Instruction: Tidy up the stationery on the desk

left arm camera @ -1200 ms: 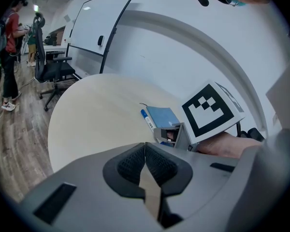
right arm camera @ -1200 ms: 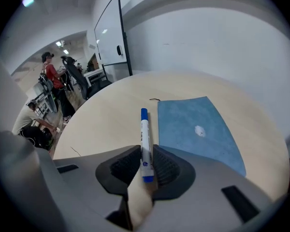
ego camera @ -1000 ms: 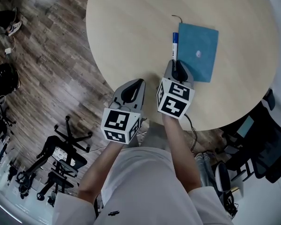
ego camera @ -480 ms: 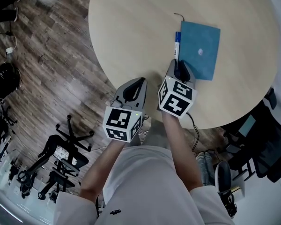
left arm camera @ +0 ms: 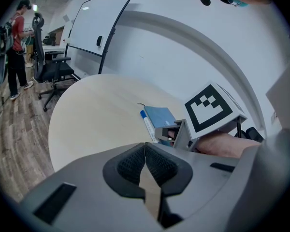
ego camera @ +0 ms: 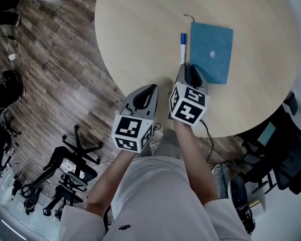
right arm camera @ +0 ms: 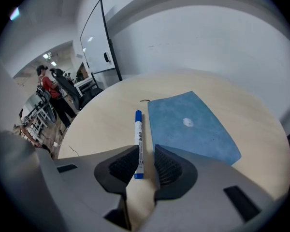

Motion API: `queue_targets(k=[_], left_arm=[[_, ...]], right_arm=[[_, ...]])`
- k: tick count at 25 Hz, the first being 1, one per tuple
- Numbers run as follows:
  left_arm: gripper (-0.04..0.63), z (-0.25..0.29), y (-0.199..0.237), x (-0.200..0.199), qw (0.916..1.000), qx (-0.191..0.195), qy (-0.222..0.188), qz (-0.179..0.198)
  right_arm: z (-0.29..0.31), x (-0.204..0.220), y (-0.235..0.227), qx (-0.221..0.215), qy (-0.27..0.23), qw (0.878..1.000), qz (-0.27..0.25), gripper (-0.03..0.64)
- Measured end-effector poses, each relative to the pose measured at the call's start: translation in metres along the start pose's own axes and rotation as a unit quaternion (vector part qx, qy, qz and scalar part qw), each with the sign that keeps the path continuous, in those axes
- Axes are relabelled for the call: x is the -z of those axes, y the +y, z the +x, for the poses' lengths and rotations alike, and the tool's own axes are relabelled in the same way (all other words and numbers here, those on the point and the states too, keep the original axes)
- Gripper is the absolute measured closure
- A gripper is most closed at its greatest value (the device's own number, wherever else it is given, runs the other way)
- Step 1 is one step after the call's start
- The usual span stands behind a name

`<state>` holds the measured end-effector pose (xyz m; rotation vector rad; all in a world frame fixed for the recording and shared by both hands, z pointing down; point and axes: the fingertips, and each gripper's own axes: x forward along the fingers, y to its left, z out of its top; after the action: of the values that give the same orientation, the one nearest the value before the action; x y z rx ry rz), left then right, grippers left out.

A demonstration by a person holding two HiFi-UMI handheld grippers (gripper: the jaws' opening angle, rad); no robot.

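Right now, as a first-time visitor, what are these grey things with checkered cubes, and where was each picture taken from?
No robot here: a person holds a two-jaw gripper in each hand, and the cubes belong to them. One picture comes from a camera on the person's head, looking down; the other two from cameras riding on the grippers. On the round table lie a pen and, beside it, a blue notebook. The left gripper has its jaws shut on nothing. The right gripper has just been opening its jaws; the pen's near end lies between them, unsqueezed.

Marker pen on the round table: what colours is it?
The slim marker pen is white with blue ends; clearest in the right gripper view.
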<state>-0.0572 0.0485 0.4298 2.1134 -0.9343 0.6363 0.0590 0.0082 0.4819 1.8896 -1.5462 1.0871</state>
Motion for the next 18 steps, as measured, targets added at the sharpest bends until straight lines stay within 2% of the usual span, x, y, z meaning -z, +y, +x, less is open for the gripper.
queue_targets(k=[10, 12, 18], left_arm=[[0.574, 0.004, -0.004, 0.003, 1.0, 0.002, 0.002, -0.002], [0.574, 0.004, -0.003, 0.003, 1.0, 0.001, 0.001, -0.003], [0.574, 0.007, -0.001, 0.001, 1.0, 0.0, 0.001, -0.004]], right_arm=[[0.006, 0.005, 0.019, -0.043, 0.017, 0.999, -0.023, 0.502], [0.007, 0.007, 0.019, -0.04, 0.021, 0.999, -0.027, 0.531], [0.007, 0.002, 0.003, -0.012, 0.011, 1.0, -0.007, 0.535]])
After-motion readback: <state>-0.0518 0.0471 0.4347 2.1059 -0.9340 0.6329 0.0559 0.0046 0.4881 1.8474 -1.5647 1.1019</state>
